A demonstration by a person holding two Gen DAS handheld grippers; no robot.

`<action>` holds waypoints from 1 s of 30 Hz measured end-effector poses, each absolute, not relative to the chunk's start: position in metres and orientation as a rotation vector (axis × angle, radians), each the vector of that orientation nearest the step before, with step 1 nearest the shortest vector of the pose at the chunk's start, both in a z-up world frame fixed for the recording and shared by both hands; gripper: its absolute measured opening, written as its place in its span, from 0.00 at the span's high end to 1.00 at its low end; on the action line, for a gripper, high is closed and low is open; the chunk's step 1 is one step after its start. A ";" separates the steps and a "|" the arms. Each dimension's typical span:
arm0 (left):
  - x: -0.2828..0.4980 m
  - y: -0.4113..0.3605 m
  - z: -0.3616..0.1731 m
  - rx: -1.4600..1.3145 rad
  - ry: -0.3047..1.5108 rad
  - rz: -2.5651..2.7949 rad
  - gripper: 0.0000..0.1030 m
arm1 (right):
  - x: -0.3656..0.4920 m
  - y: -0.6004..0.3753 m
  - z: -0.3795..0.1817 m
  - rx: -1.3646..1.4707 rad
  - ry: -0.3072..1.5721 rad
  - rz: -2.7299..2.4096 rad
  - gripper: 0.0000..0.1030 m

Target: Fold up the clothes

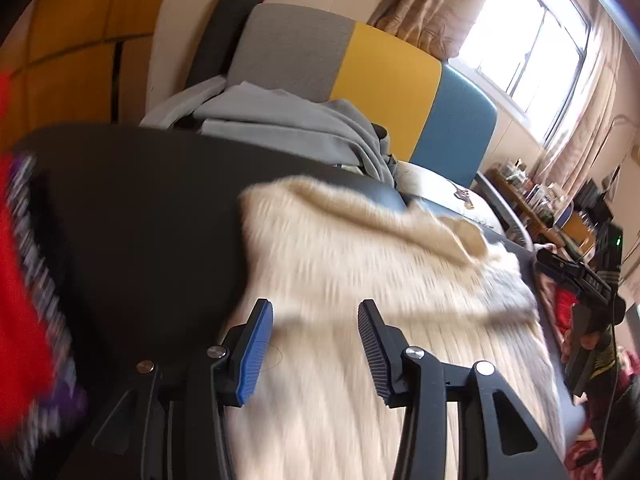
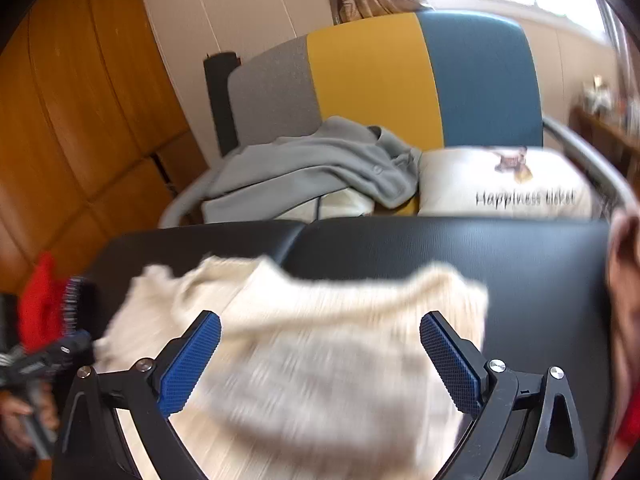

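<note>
On the black padded table [image 2: 460,256], the cream knitted sweater [image 2: 304,360] is lying spread out, directly ahead of and beneath both grippers. The ribbing is running away from the cameras toward the far edge of the table, so its long axis appears to be lying roughly along the line both grippers are pointing. The left gripper [image 1: 316,348] is hovering over the knit with its jaws apart and nothing between the pads. The right gripper [image 2: 320,364] is standing with its jaws spread very wide, also holding nothing; the sweater is showing through the gap below. Both are sitting over the near part of the garment, and neither is looking clearly nearer; the far, folded-over edge is lying well ahead of both. For the next fold, each would probably be coming down on its own side of the knit.

There are no containers in view. Behind the table, a grey garment [image 2: 320,164] is lying heaped beside a printed cushion [image 2: 500,184] on the chair [image 2: 480,80].
</note>
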State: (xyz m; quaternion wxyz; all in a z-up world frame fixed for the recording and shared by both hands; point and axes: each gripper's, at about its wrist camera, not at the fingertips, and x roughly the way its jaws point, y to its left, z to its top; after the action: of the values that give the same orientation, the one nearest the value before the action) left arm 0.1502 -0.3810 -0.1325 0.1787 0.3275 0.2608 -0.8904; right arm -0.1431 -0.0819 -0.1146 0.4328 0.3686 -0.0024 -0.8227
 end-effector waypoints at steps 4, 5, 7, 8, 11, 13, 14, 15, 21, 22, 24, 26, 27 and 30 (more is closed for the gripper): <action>0.202 -0.363 -0.141 0.946 0.789 -2.503 0.55 | -0.110 -0.022 -0.128 1.023 -0.096 -2.000 0.02; 0.215 -0.358 -0.144 0.951 0.801 -2.499 0.54 | -0.101 -0.004 -0.131 1.040 -0.110 -2.002 0.02; 0.233 -0.347 -0.148 0.963 0.788 -2.490 0.54 | -0.083 0.027 -0.136 1.066 -0.125 -2.018 0.02; 0.240 -0.341 -0.149 0.967 0.784 -2.491 0.54 | -0.074 0.042 -0.138 1.079 -0.131 -2.028 0.01; 0.253 -0.323 -0.157 0.990 0.771 -2.491 0.51 | -0.052 0.079 -0.146 1.121 -0.170 -2.028 0.00; 0.257 -0.311 -0.163 1.025 0.755 -2.491 0.51 | -0.035 0.097 -0.151 1.150 -0.180 -2.021 0.00; 0.259 -0.305 -0.166 1.040 0.756 -2.490 0.51 | -0.028 0.103 -0.153 1.162 -0.185 -2.009 0.00; 0.261 -0.299 -0.169 1.049 0.756 -2.485 0.50 | -0.020 0.107 -0.156 1.172 -0.185 -1.996 0.00; 0.282 -0.278 -0.174 1.046 0.711 -2.479 0.49 | 0.021 0.110 -0.176 1.211 -0.173 -1.918 0.00; 0.285 -0.276 -0.174 1.045 0.716 -2.478 0.49 | 0.026 0.110 -0.177 1.200 -0.172 -1.918 0.00; 0.291 -0.274 -0.175 1.033 0.750 -2.473 0.49 | 0.033 0.110 -0.178 1.193 -0.183 -1.906 0.00; 0.296 -0.275 -0.177 1.014 0.805 -2.466 0.48 | 0.037 0.111 -0.180 1.203 -0.219 -1.873 0.00; 0.298 -0.275 -0.178 1.004 0.832 -2.462 0.48 | 0.038 0.112 -0.180 1.204 -0.229 -1.861 0.00; 0.304 -0.273 -0.179 0.991 0.875 -2.453 0.48 | 0.042 0.112 -0.181 1.200 -0.232 -1.844 0.00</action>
State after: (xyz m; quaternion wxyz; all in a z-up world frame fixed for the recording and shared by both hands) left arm 0.3036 -0.2727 -0.1791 0.1766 0.3500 0.3092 -0.8664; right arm 0.0424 0.1117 -0.1813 0.4479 0.4850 -0.0938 -0.7452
